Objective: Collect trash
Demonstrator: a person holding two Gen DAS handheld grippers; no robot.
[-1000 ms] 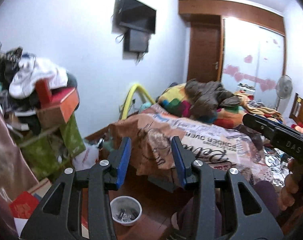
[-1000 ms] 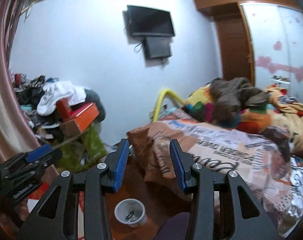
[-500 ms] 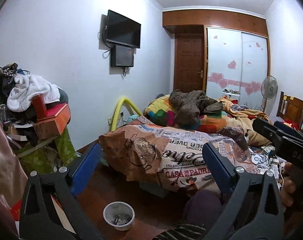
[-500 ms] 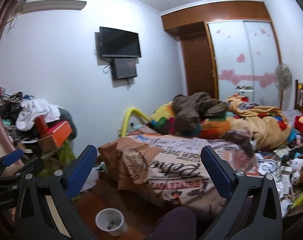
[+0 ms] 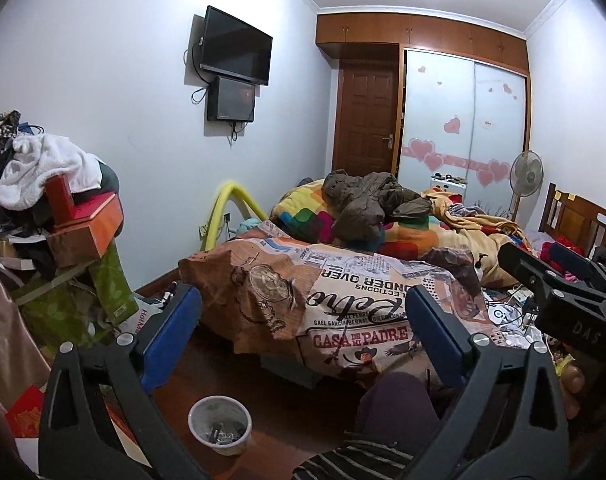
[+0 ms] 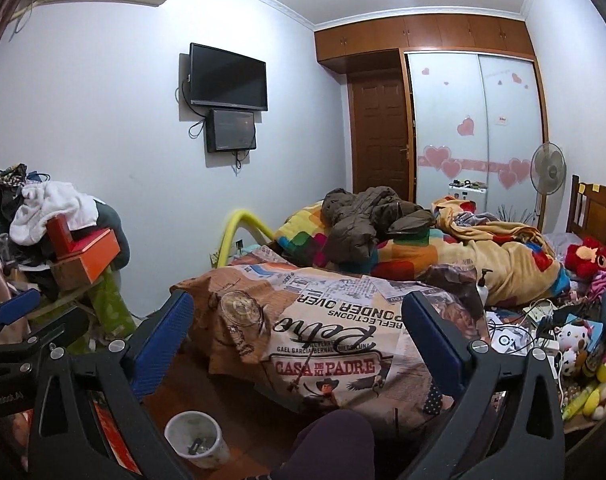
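Observation:
A small white bin [image 5: 219,426] with scraps inside stands on the wooden floor below both grippers; it also shows in the right wrist view [image 6: 197,444]. My left gripper [image 5: 303,320] is open wide and empty, held above the floor facing the bed. My right gripper [image 6: 299,320] is open wide and empty too. The right gripper's body [image 5: 559,292] shows at the right edge of the left wrist view. The left gripper's body [image 6: 19,328] shows at the left edge of the right wrist view.
A cluttered bed [image 5: 343,304] with a newspaper-print cover fills the middle. Cables, toys and small items [image 6: 543,340] lie on its right side. A pile of clothes and boxes [image 5: 55,216] stands at left. My knee [image 6: 335,440] is below.
Both grippers have opened from nearly shut to wide open. Both views have tilted up and pulled back, showing more of the room.

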